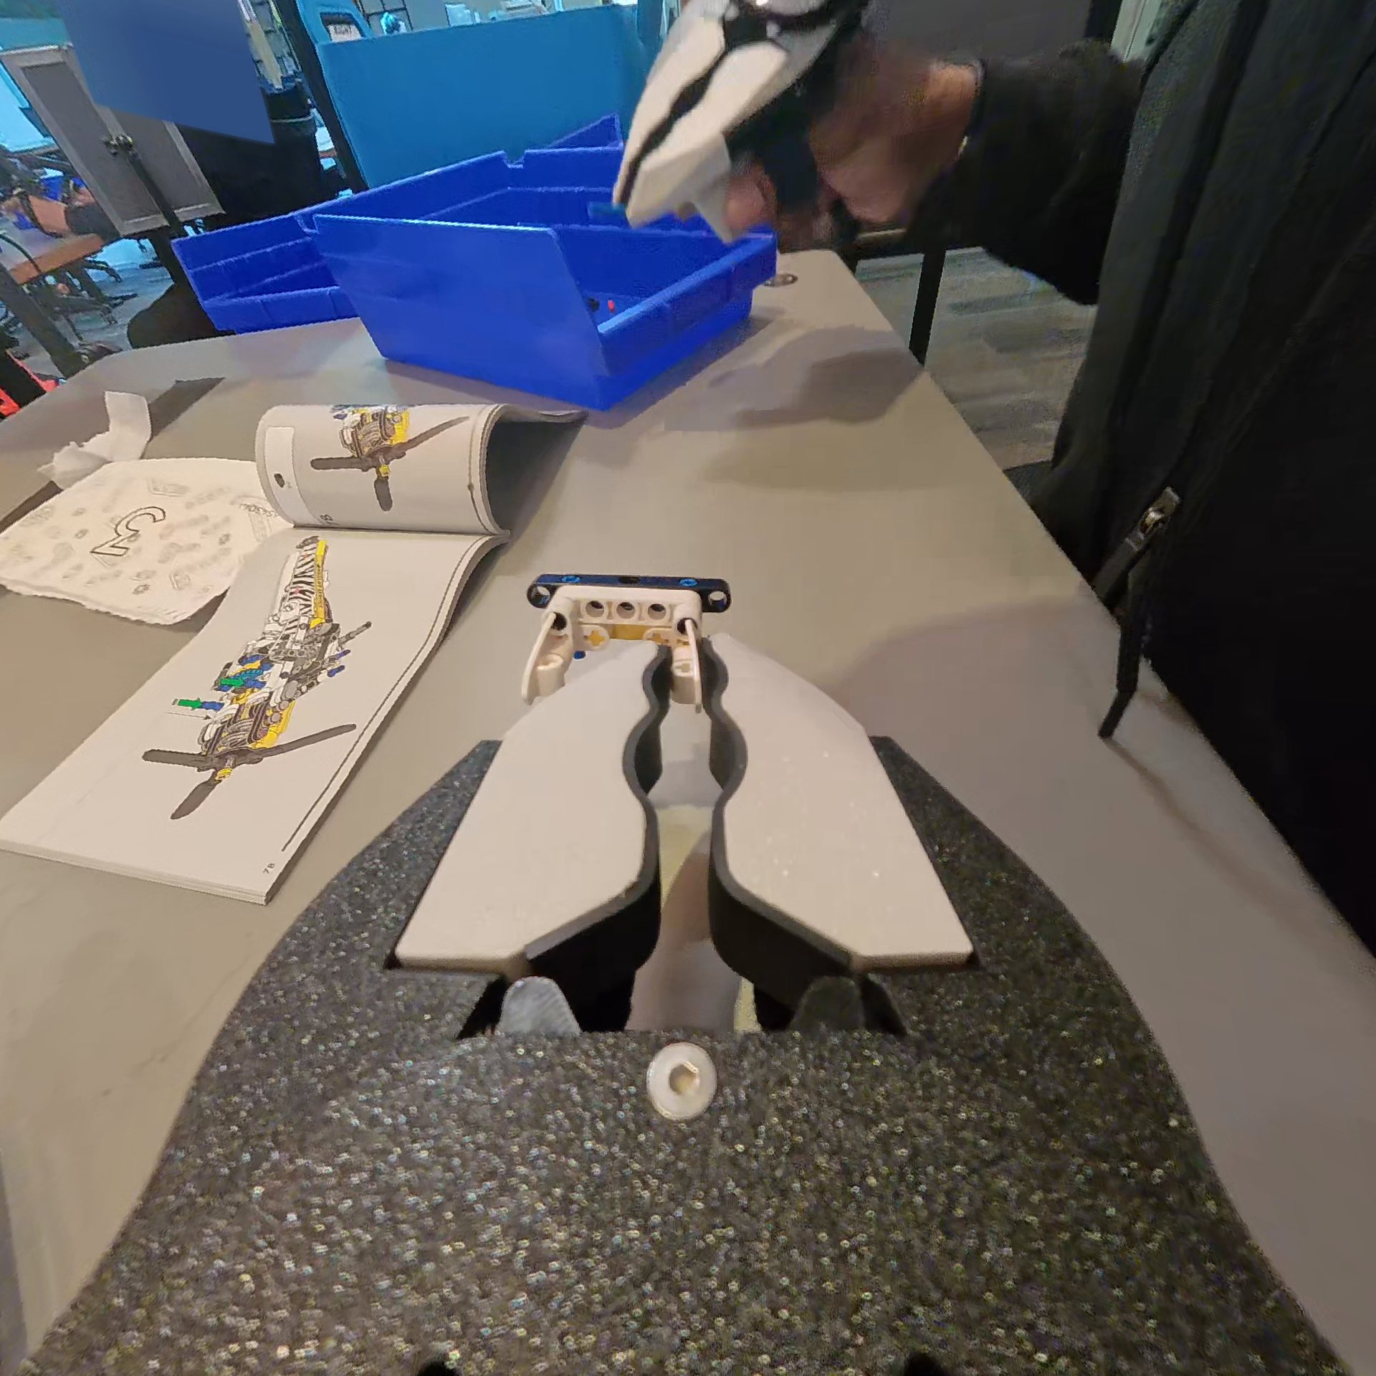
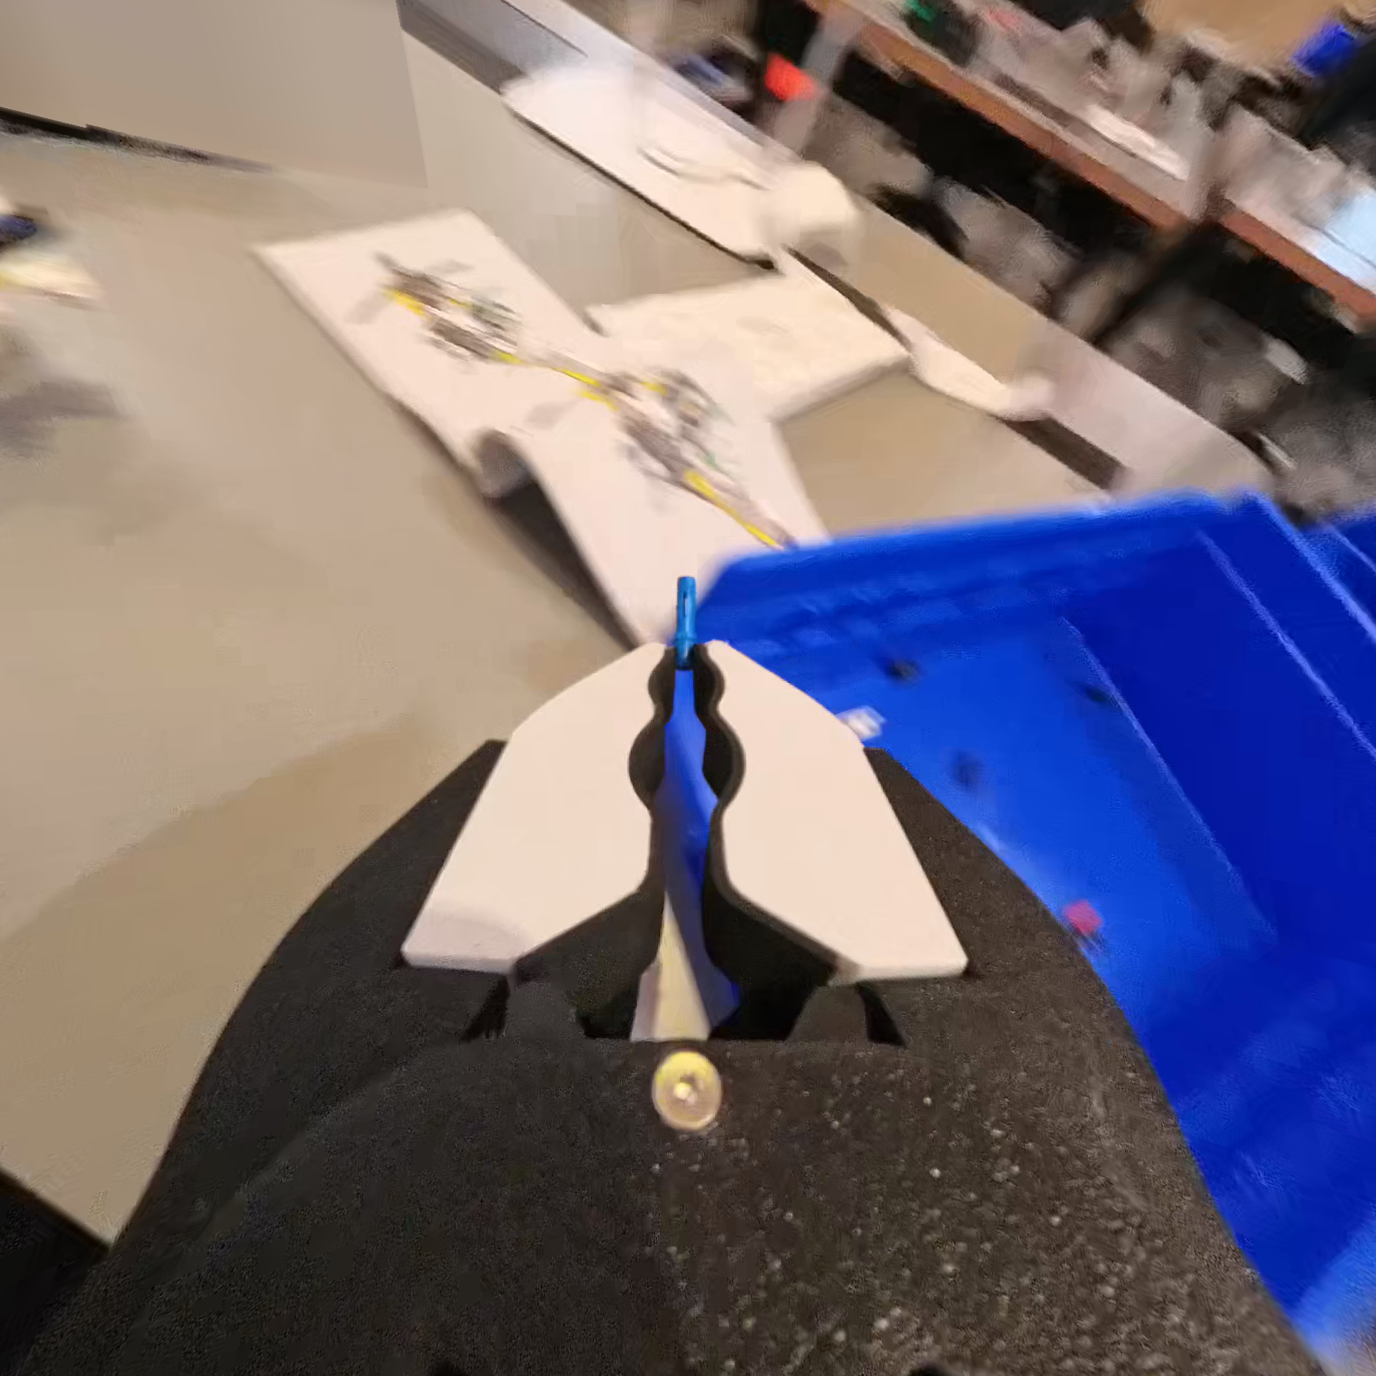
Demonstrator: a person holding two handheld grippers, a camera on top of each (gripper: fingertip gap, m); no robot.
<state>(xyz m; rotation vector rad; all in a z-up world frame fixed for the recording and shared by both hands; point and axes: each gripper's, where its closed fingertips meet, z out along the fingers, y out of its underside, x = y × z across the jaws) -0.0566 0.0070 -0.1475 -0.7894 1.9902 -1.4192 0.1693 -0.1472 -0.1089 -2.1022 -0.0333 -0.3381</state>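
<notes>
My left gripper is shut on the right white arm of a small toy-brick assembly, a white frame with a yellow piece inside and a dark blue beam across its far side. It sits low over the grey table. My right gripper is shut on a small blue pin that sticks out past the fingertips, beside the edge of a blue bin. In the left wrist view the right gripper hangs over the blue bin, held by a gloved hand.
An open instruction booklet lies left of the assembly, with a printed paper sheet and a crumpled tissue beyond it. A second blue bin stands behind the first. A person in dark clothing stands at the table's right edge. The left gripper's tips are roughly 30 cm from the right gripper's.
</notes>
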